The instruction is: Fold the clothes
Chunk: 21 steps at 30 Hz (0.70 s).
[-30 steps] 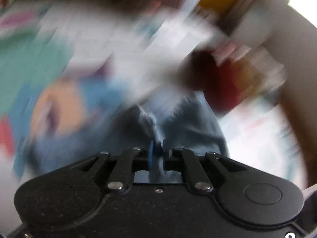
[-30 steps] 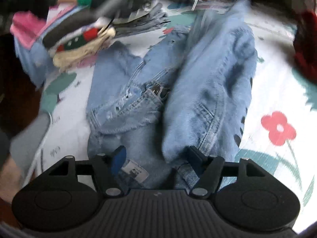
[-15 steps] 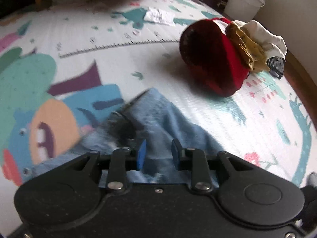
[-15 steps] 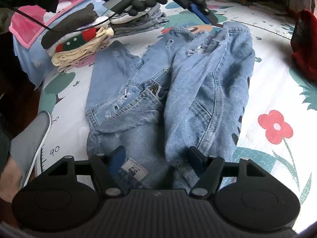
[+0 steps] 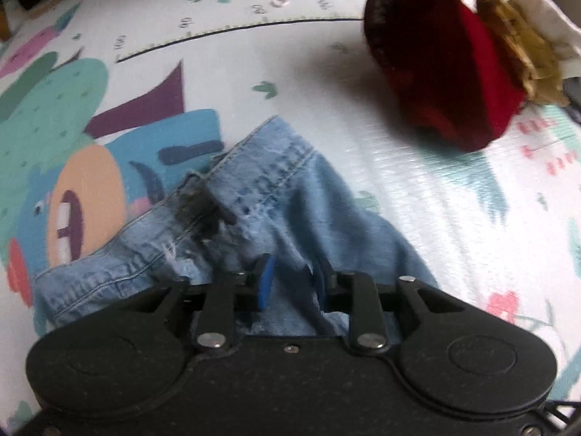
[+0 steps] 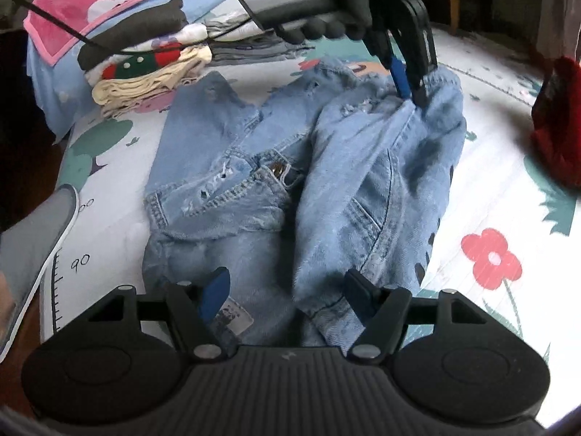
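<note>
— What can be read on the play mat (image 6: 490, 181)?

— A printed ruler scale (image 6: 54, 290) along its near left edge carries the number "90" (image 6: 80, 261); above it, "00" shows beside a grey slipper (image 6: 32, 247).

— And from the left wrist?

— The same kind of scale (image 5: 236, 29) arcs across the mat, with "100" (image 5: 120, 41) legible; the neighbouring figures are blurred.

— The jeans (image 6: 326, 181)?

— A patch (image 6: 232, 314) at the waistband bears print too small to read.

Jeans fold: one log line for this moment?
left gripper: closing on jeans far edge, denim between pads | right gripper: open over near hem | jeans: crumpled on mat
</note>
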Available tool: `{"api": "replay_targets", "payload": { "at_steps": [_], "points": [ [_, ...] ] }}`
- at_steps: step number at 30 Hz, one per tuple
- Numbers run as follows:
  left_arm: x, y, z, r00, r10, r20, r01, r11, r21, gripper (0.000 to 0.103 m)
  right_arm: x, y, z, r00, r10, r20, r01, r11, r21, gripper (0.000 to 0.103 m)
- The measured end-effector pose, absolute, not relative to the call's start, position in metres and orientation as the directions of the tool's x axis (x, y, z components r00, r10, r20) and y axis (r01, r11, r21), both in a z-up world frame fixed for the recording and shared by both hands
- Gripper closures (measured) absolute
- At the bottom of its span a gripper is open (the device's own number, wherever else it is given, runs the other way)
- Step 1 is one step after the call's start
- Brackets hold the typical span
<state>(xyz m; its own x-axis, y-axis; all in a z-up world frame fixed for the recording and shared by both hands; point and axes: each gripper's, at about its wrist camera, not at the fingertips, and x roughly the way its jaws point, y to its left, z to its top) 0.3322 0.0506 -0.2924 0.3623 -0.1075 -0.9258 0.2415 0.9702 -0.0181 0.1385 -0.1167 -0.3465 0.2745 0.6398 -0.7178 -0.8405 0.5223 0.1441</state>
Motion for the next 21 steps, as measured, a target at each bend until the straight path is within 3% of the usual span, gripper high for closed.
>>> {"api": "replay_targets", "payload": {
  "at_steps": [5, 7, 11, 15, 21],
  "points": [
    [0.326, 0.056, -0.291, 0.402, -0.094, -0.911, 0.225, 0.974, -0.001, 0.103, 0.141, -0.114, -0.345, 0.305, 0.632, -0.713, -0.842, 0.528, 0.107, 0.033],
    [0.321, 0.061, -0.28, 0.43, -0.112, -0.896, 0.212, 0.977, -0.02, 0.103, 0.144, -0.115, -0.348, 0.307, 0.622, -0.72, -0.841, 0.531, 0.1, 0.033],
    [0.308, 0.075, -0.244, 0.501, -0.248, -0.829, 0.193, 0.966, -0.173, 0.103, 0.147, -0.114, -0.353, 0.281, 0.622, -0.731, -0.845, 0.521, 0.119, 0.028],
    [0.311, 0.077, -0.222, 0.551, -0.284, -0.784, 0.17, 0.959, -0.227, 0.103, 0.142, -0.11, -0.353, 0.237, 0.633, -0.737, -0.868, 0.478, 0.131, 0.026],
    [0.324, 0.069, -0.229, 0.554, -0.282, -0.784, 0.142, 0.959, -0.244, 0.103, 0.139, -0.11, -0.353, 0.199, 0.647, -0.736, -0.878, 0.452, 0.159, 0.025]
  ]
}}
